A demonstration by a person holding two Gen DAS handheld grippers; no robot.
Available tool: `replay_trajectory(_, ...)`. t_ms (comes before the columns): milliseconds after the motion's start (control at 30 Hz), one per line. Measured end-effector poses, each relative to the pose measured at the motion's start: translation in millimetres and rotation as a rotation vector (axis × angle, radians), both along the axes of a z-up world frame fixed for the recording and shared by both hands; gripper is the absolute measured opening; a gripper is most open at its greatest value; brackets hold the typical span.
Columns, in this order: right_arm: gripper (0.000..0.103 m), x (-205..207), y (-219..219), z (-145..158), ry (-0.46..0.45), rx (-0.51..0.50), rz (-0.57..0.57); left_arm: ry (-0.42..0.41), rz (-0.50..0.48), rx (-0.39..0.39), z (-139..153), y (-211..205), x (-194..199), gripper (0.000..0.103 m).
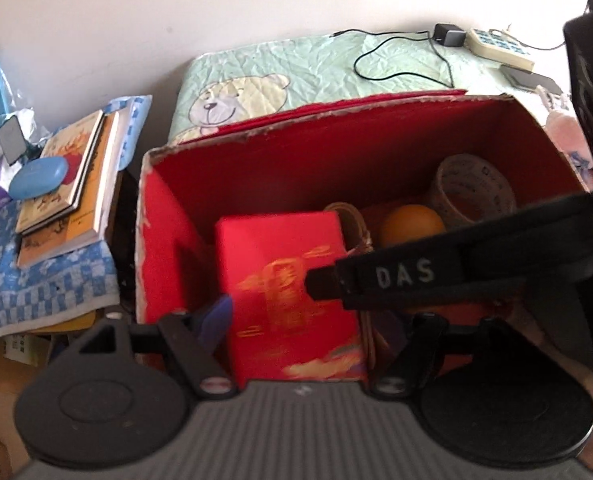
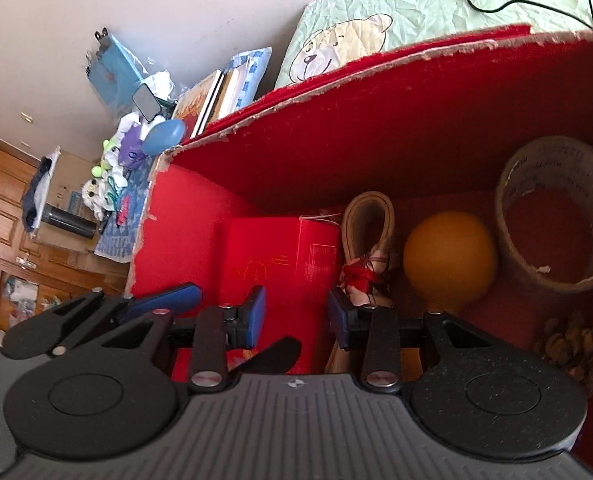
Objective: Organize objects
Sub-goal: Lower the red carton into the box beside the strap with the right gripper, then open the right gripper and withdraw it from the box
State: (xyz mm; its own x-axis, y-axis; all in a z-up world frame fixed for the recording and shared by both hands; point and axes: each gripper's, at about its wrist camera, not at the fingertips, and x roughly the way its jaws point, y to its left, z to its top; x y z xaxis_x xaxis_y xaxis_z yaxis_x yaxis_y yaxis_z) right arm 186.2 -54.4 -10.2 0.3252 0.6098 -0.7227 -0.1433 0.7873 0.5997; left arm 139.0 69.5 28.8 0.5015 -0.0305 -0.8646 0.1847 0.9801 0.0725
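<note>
A small red box with gold print (image 1: 292, 292) (image 2: 280, 272) stands inside a large open red carton (image 1: 296, 160) (image 2: 376, 120), near its left wall. My left gripper (image 1: 304, 326) straddles the box with its jaws wide. Its blue left pad (image 1: 216, 320) lies beside the box's left edge, and its right finger is mostly hidden. My right gripper (image 2: 298, 318) hovers open just above the box, and one of its black fingers (image 1: 396, 272) crosses the left wrist view. An orange ball (image 2: 450, 260), a tape roll (image 2: 556, 216) and a beige looped band (image 2: 368, 220) also lie in the carton.
A brown cone-like cluster (image 2: 572, 344) sits in the carton's right corner. Left of the carton, stacked books (image 1: 72, 184) and a blue case (image 1: 38, 178) rest on a blue cloth. Behind it is a bear-print quilt (image 1: 296, 76) with a cable and a power strip (image 1: 500, 48).
</note>
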Motion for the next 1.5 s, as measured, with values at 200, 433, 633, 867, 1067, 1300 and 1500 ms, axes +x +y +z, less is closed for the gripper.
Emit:
replay_trajectory(200, 0.039, -3, -14, 5, -0.010, 0.024, -0.059, 0.004, 0.004, -0.003, 0, 1, 1, 0.082)
replay_trajectory(433, 0.039, -22, -29, 21, -0.099, -0.054, -0.132, -0.011, 0.029, 0.020, 4, -4, 3, 0.082)
replay_trajectory(633, 0.039, -40, -43, 35, -0.166, -0.131, -0.205, -0.022, 0.049, 0.031, 11, -7, -2, 0.082)
replay_trajectory(867, 0.051, -62, -43, 46, -0.245, -0.232, -0.252, -0.049, 0.070, 0.050, 22, -10, -14, 0.082)
replay_trajectory(1067, 0.051, -79, -45, 54, -0.293, -0.259, -0.255, -0.084, 0.083, 0.076, 32, -15, -29, 0.083)
replay_trajectory(1300, 0.055, -102, -48, 66, -0.344, -0.280, -0.240, -0.102, 0.110, 0.075, 42, -21, -49, 0.086)
replay_trajectory(1500, 0.056, -122, -54, 71, -0.364, -0.273, -0.245, -0.106, 0.137, 0.071, 48, -26, -67, 0.089)
